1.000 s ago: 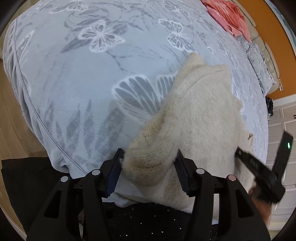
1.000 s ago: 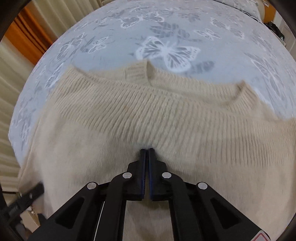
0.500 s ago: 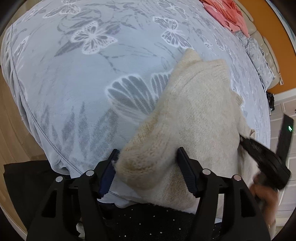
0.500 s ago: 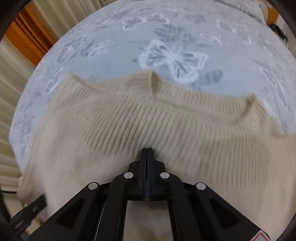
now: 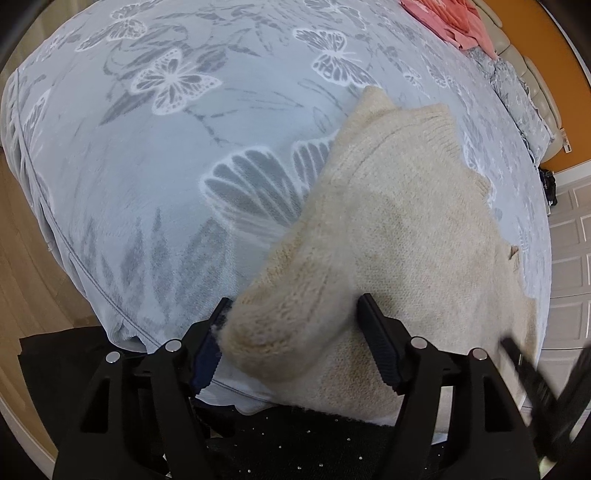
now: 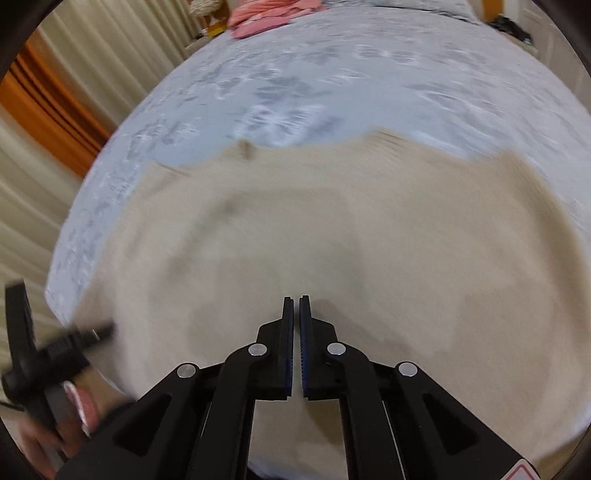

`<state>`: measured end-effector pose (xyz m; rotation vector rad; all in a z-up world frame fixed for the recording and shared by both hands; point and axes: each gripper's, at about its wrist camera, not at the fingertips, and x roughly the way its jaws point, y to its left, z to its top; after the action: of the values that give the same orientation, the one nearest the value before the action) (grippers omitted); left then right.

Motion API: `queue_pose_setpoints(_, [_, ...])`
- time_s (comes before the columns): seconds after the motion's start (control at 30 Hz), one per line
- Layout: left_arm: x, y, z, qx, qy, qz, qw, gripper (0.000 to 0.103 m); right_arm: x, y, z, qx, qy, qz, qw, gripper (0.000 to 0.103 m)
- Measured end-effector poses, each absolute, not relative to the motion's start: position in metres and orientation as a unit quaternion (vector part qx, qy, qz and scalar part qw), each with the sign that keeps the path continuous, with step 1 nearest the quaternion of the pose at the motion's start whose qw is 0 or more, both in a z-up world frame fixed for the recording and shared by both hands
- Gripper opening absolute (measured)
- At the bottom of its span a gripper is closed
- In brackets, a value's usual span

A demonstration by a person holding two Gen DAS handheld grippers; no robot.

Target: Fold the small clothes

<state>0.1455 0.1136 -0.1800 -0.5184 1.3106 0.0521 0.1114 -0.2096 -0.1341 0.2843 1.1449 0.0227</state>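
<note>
Cream sweater (image 5: pixel 399 236) lies on the bed (image 5: pixel 147 155), near edge. My left gripper (image 5: pixel 291 343) jaws have just been opening around its folded corner; right gripper (image 6: pixel 296 347) together, empty. Clear left straight off, don't drag the fold.

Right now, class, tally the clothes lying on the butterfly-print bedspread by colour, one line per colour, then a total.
Cream knitted sweater: 1, spread at the near edge.
Coral-pink garments: 1 pile at the far end; how many pieces it holds cannot be told.
Total: 2 colours, on the grey-blue butterfly-print bedspread.
</note>
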Motion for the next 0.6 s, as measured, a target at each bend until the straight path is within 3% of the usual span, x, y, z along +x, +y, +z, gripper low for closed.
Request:
queue_pose_setpoints(0.07, [0.146, 0.113, -0.180, -0.238, 0.603, 0.024, 0.761, 0.067, 0.084, -0.242, -0.131, 0.147, 0.532, -0.027, 0.833, 0.003])
queue_pose_setpoints(0.13, [0.147, 0.113, -0.180, -0.236, 0.603, 0.025, 0.762, 0.067, 0.059, -0.276, -0.128, 0.175, 0.526, -0.067, 0.830, 0.011])
queue_pose_setpoints(0.23, [0.146, 0.112, -0.180, -0.232, 0.604, 0.026, 0.762, 0.068, 0.015, -0.341, -0.132, 0.234, 0.522, -0.147, 0.807, 0.015])
queue_pose_setpoints(0.27, [0.146, 0.112, -0.180, -0.231, 0.604, 0.027, 0.762, 0.068, 0.007, -0.353, -0.134, 0.240, 0.523, -0.170, 0.800, 0.022])
queue_pose_setpoints(0.33, [0.146, 0.111, -0.180, -0.230, 0.605, 0.028, 0.762, 0.068, -0.007, -0.374, -0.141, 0.251, 0.526, -0.208, 0.786, 0.052])
queue_pose_setpoints(0.37, [0.147, 0.110, -0.180, -0.230, 0.605, 0.028, 0.762, 0.068, -0.011, -0.383, -0.146, 0.267, 0.527, -0.217, 0.777, 0.058])
queue_pose_setpoints(0.4, [0.146, 0.110, -0.180, -0.230, 0.604, 0.029, 0.762, 0.068, -0.012, -0.387, -0.151, 0.285, 0.525, -0.207, 0.775, 0.059])
queue_pose_setpoints(0.5, [0.145, 0.113, -0.180, -0.237, 0.600, 0.034, 0.763, 0.061, -0.002, -0.385, -0.169, 0.320, 0.530, -0.147, 0.772, 0.031])
queue_pose_setpoints(0.6, [0.143, 0.119, -0.181, -0.249, 0.596, 0.039, 0.762, 0.056, 0.006, -0.390, -0.174, 0.315, 0.537, -0.153, 0.767, 0.030])
